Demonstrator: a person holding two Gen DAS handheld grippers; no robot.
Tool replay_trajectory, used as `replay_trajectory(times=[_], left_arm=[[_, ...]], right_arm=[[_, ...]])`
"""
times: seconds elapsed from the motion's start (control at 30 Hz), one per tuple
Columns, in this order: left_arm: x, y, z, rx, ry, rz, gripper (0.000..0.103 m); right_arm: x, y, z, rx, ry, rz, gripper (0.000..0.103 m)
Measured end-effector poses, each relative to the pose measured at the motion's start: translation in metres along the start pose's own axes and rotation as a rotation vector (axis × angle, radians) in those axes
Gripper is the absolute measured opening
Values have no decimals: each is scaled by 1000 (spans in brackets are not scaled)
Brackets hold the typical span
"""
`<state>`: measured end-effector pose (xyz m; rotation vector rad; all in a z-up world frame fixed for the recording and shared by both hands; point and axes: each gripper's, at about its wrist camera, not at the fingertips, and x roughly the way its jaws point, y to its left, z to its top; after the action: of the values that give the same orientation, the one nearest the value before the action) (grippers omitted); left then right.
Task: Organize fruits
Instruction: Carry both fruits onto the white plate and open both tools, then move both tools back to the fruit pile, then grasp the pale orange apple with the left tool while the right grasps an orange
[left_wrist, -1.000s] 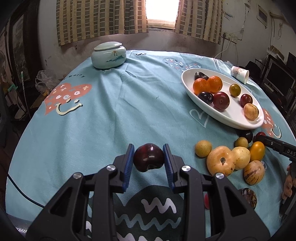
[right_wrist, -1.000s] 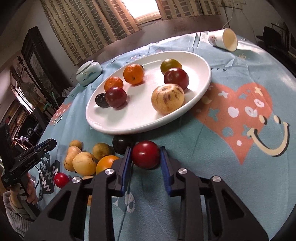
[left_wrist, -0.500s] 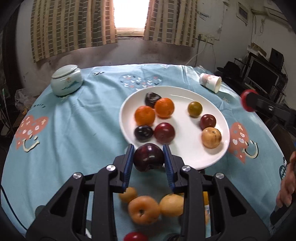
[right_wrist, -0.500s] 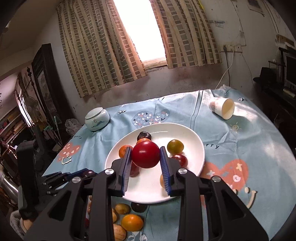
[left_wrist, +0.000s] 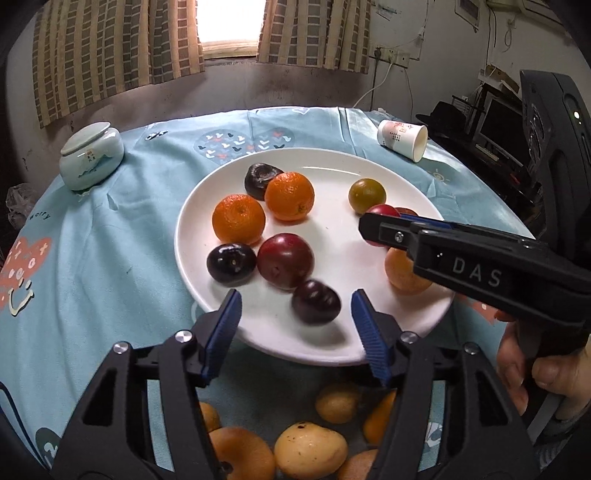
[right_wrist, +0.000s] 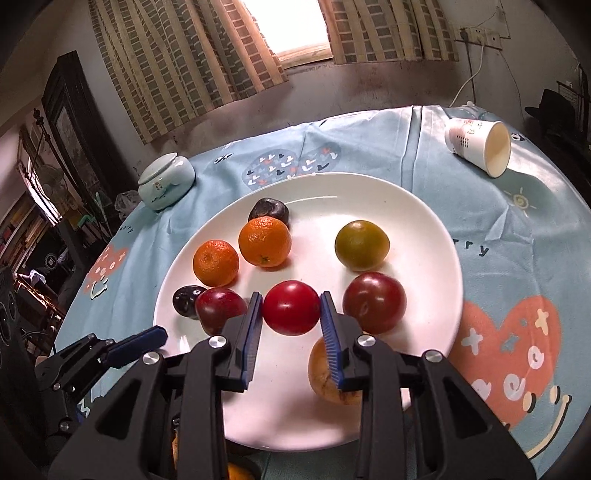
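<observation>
A white oval plate (left_wrist: 229, 177) (right_wrist: 424, 221) holds several fruits: two oranges (left_wrist: 239, 219), dark plums and a green-yellow fruit (right_wrist: 362, 244). My left gripper (left_wrist: 295, 321) is open over the plate's near rim; a dark plum (left_wrist: 316, 301) lies blurred on the plate between its fingers. My right gripper (right_wrist: 291, 312) is shut on a red fruit (right_wrist: 291, 307) just above the plate's middle. It shows from the side in the left wrist view (left_wrist: 384, 225).
Loose yellow and orange fruits (left_wrist: 310, 450) lie on the blue tablecloth below the plate. A tipped paper cup (right_wrist: 478, 146) lies at the far right, a lidded ceramic jar (left_wrist: 90, 155) at the far left. A hand (left_wrist: 546, 365) holds the right gripper.
My left gripper has opened and let go of the dark plum, which now lies on the plate. My right gripper has come down over the plate with the red fruit.
</observation>
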<state>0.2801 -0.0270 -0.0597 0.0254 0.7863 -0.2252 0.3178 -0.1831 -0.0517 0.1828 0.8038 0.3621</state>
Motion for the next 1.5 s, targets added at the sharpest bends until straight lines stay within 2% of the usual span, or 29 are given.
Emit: replay_trajectory(times=[0.07,0.1,0.17,0.2,0.3,0.47,0.53,0.63,0.73,0.83,0.9,1.03,1.2,1.3,1.43,1.5], left_arm=[[-4,1,0,0,-11,4,68],[-5,2,0,-1,-12,7,70],[-5,2,-2,1,-10,15,71],[-7,3,-2,3,-12,18,71],[-17,6,-4,-1,-33,33,72],[-55,29,-11,-29,-88,94,75],[-71,41,-24,-38,-101,116,75],[-82,59,-55,-70,-92,141,75],[-76,69,-71,-95,-41,195,75],[-78,65,-72,-74,-49,182,75],[-76,55,-74,-28,-40,162,75],[-68,37,-78,61,-27,181,76],[-65,29,-77,73,-19,110,76],[-52,18,-80,133,-3,166,79],[-45,33,-80,97,46,147,83],[-44,45,-80,65,58,179,84]], right_arm=[[-5,3,1,-13,-3,-17,34],[-8,5,1,-18,-8,-23,45],[-17,7,1,-18,-57,-49,81],[-23,8,1,-25,-92,-50,85],[-37,11,6,-41,-125,-51,85],[-100,27,8,-53,-273,21,85],[-122,35,-3,-76,-317,27,93],[-141,27,-42,-70,-352,19,100],[-133,7,-67,-4,-276,18,101],[-122,-10,-73,86,-205,39,101],[-121,-13,-74,107,-201,33,101],[-116,-10,-74,97,-178,13,101],[-116,-7,-75,81,-163,9,101],[-117,-7,-75,82,-172,12,101],[-116,-9,-74,85,-167,6,101],[-116,-9,-74,86,-166,4,101]])
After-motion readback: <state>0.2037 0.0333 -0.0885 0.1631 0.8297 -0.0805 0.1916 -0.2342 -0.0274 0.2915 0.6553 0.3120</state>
